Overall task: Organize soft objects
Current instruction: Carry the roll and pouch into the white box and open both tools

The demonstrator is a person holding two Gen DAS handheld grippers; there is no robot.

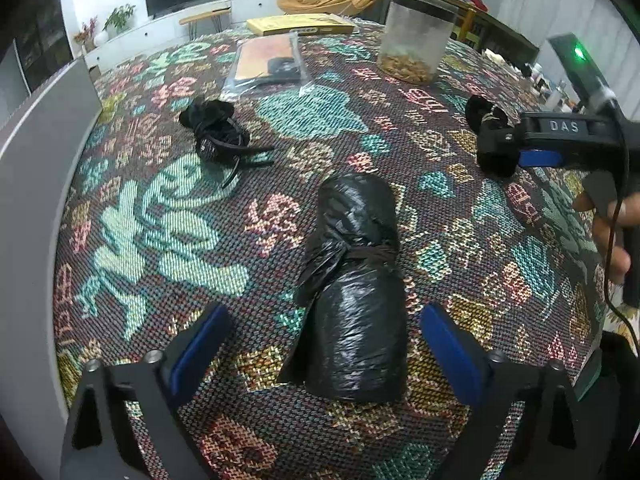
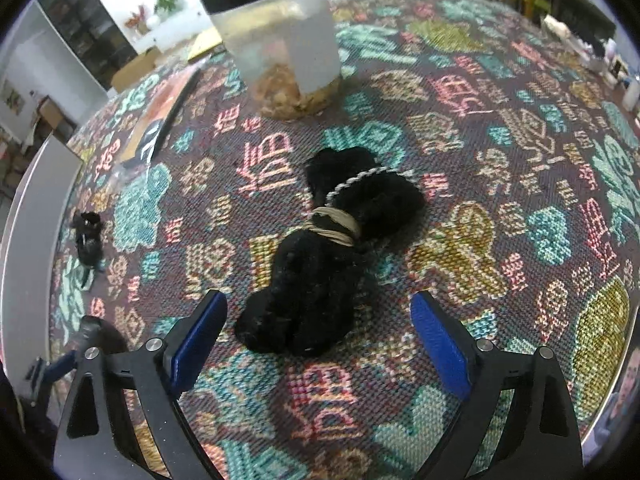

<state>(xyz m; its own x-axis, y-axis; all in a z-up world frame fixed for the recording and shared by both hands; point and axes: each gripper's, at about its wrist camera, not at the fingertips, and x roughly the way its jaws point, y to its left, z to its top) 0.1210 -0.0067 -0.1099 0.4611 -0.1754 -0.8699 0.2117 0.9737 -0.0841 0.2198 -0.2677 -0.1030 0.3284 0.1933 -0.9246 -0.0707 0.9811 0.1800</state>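
Note:
A black plastic bag roll [image 1: 352, 300], tied round its middle, lies on the patterned tablecloth [image 1: 168, 240]. My left gripper [image 1: 326, 348] is open, with a blue pad on each side of the roll's near end and a gap to both. A fuzzy black bundle [image 2: 328, 256] bound with tan string lies in the right wrist view. My right gripper [image 2: 320, 340] is open around its near end without touching it. The left wrist view shows that gripper [image 1: 496, 140] over the same bundle [image 1: 486, 114]. A third black bundle with straps [image 1: 214, 132] lies further left.
A clear jar [image 1: 412, 36] with a black lid and brown bits stands at the back. A plastic sleeve [image 1: 268, 64] and a flat yellow box [image 1: 300, 24] lie beyond. A grey panel [image 1: 36, 200] borders the left side. A person's hand [image 1: 616, 220] holds the right gripper.

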